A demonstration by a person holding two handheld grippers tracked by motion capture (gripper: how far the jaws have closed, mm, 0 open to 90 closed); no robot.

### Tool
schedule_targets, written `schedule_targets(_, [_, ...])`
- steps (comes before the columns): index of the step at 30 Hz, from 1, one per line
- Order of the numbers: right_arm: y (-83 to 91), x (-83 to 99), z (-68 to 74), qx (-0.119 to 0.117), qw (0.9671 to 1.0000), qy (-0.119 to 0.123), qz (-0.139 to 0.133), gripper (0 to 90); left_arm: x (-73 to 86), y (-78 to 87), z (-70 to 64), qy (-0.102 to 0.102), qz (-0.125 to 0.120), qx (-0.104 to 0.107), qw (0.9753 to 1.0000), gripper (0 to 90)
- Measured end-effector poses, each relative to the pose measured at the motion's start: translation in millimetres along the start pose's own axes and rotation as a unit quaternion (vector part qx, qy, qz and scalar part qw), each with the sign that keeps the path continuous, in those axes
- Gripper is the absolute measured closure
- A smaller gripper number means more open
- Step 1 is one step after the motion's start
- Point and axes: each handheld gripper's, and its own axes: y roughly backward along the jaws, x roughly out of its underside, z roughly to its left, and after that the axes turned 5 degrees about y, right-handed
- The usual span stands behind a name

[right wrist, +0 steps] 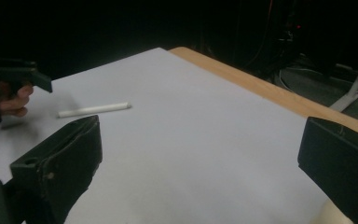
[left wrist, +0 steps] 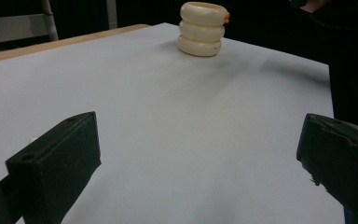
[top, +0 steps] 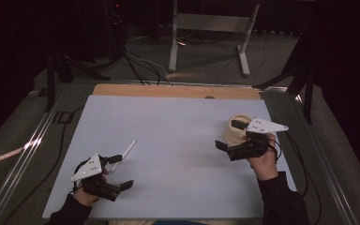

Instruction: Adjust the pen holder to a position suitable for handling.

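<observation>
On the pale grey worktop [top: 178, 140], the thin white plastic stick [top: 125, 153] lies at about 8 o'clock, just beside the left claw [top: 120, 171], whose jaws are spread with nothing between them. At 3 o'clock, the right claw [top: 229, 135] is spread too, touching the cream holder of 3 stacked rings [top: 236, 132].

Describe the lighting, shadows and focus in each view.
High view: the sheet is evenly lit, the room around it dark, with a glare patch on the floor beyond the table. Left gripper view: the ringed cup is sharp, with a soft shadow to its right. Right gripper view: the stick is clear against a black background.
</observation>
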Motion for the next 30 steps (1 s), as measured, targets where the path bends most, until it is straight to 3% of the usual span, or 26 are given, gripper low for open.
schedule_targets(12, [0.5,-10.8,-27.3,0.026,0.9995,-0.018,0.003,0.0,-0.6,0.5,-0.6,-0.002,-0.001,0.002,1.0,0.1])
schedule_targets(20, [-0.9,-7.2,-47.0,0.041,0.9983,-0.038,0.014,0.0,-0.8,0.4,-0.7,-0.003,-0.002,0.003,1.0,0.2])
schedule_targets(30, [-0.6,3.1,-74.3,0.077,0.9952,-0.058,0.019,0.0,-0.9,0.6,-0.7,-0.003,-0.002,0.005,1.0,0.1])
